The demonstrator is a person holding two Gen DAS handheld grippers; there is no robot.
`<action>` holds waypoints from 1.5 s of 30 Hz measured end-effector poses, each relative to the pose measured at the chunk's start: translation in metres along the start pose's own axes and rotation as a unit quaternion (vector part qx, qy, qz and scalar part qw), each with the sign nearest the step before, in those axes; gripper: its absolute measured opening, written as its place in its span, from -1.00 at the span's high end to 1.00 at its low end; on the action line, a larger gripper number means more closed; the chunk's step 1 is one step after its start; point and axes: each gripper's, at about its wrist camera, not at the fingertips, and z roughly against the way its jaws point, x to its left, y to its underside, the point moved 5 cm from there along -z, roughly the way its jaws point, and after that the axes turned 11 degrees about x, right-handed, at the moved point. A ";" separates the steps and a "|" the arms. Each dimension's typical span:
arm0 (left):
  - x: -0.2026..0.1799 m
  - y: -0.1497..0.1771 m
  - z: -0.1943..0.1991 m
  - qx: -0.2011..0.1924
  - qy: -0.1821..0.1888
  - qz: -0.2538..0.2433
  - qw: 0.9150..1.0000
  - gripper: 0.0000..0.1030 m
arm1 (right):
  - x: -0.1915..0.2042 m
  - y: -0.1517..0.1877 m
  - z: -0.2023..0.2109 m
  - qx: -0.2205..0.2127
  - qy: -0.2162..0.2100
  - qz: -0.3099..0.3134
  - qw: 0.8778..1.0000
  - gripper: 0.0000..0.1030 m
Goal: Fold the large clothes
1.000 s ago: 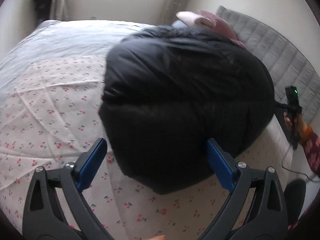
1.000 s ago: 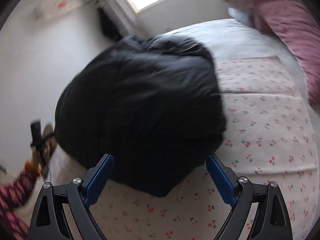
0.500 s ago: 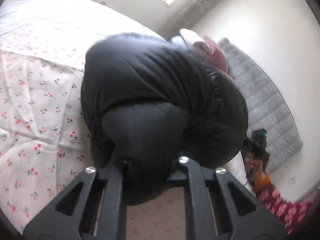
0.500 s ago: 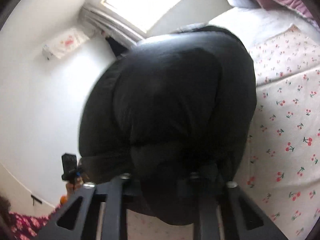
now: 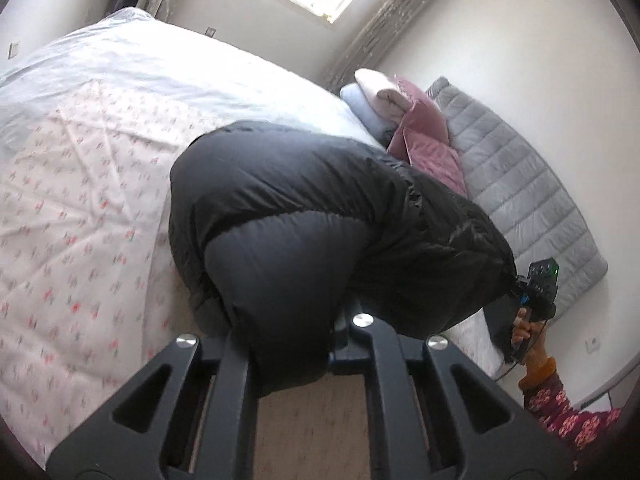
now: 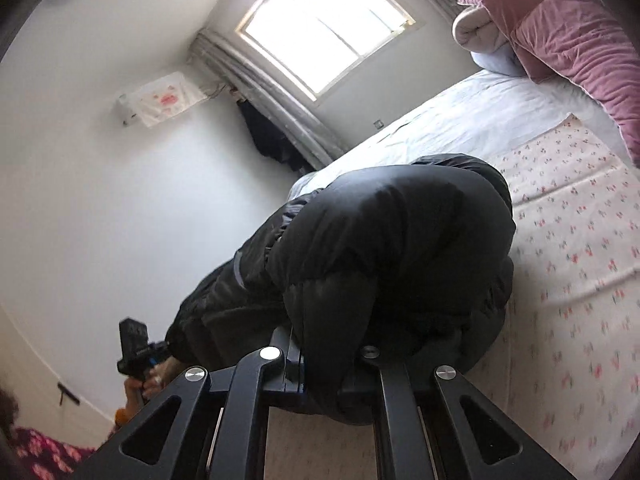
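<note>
A black puffer jacket [image 5: 320, 200] lies bunched on the bed, its near edge lifted off the sheet. My left gripper [image 5: 296, 332] is shut on a puffy fold of that edge, which bulges over the fingertips and hides them. My right gripper [image 6: 332, 364] has its jaws closing the last bit on another fold of the jacket [image 6: 400, 240], and the pads press the fabric. Each wrist view shows the other gripper at the jacket's far corner: the right gripper [image 5: 536, 292] and the left gripper [image 6: 136, 348], each held in a hand.
The bed carries a white cherry-print sheet [image 5: 80, 220] [image 6: 580, 280]. Pink and white pillows [image 5: 424, 140] [image 6: 580, 40] are stacked at its head beside a grey quilted pad [image 5: 520, 184]. A person's floral sleeve [image 5: 560, 412] is at the bed's edge. A window [image 6: 324, 20] is in the far wall.
Both grippers went from wide open beside the jacket to shut on its near edge. They then rose and pulled back, lifting that edge off the sheet.
</note>
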 end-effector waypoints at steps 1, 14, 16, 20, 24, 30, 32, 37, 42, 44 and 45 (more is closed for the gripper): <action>0.005 0.009 -0.003 0.011 -0.007 0.002 1.000 0.73 | -0.001 0.014 0.001 0.008 0.006 -0.003 1.000 0.83; 0.037 0.053 0.021 0.053 -0.226 -0.003 0.973 -0.46 | -0.023 0.075 0.061 0.038 0.269 -0.050 0.961 -0.13; 0.017 0.028 0.031 0.013 -0.284 -0.018 0.959 -0.47 | 0.010 0.054 0.070 0.003 0.302 -0.010 0.953 -0.34; -0.049 -0.017 0.013 -0.035 -0.255 -0.047 0.965 -0.64 | 0.079 0.004 0.038 -0.037 0.315 0.061 0.946 -0.64; -0.116 -0.070 -0.046 -0.051 -0.221 -0.061 0.972 -0.65 | 0.130 -0.053 -0.044 -0.046 0.357 0.113 0.926 -0.66; -0.130 -0.098 -0.124 0.000 -0.231 -0.061 0.971 -0.65 | 0.135 -0.092 -0.146 -0.011 0.353 0.117 0.928 -0.66; -0.130 -0.092 -0.136 0.015 -0.248 -0.068 0.966 -0.65 | 0.125 -0.086 -0.166 0.008 0.355 0.113 0.928 -0.66; -0.093 -0.085 -0.162 0.026 -0.243 -0.026 0.969 -0.90 | 0.080 -0.065 -0.202 0.047 0.392 0.101 0.913 -0.66; -0.089 -0.078 -0.179 0.040 -0.267 -0.039 0.962 -0.93 | 0.053 -0.055 -0.216 0.060 0.393 0.083 0.914 -0.77; -0.091 -0.076 -0.188 0.045 -0.277 -0.045 0.959 -0.94 | 0.046 -0.053 -0.222 0.068 0.399 0.083 0.911 -0.80; -0.091 -0.074 -0.192 0.046 -0.278 -0.046 0.958 -0.94 | 0.042 -0.052 -0.225 0.070 0.402 0.081 0.909 -0.81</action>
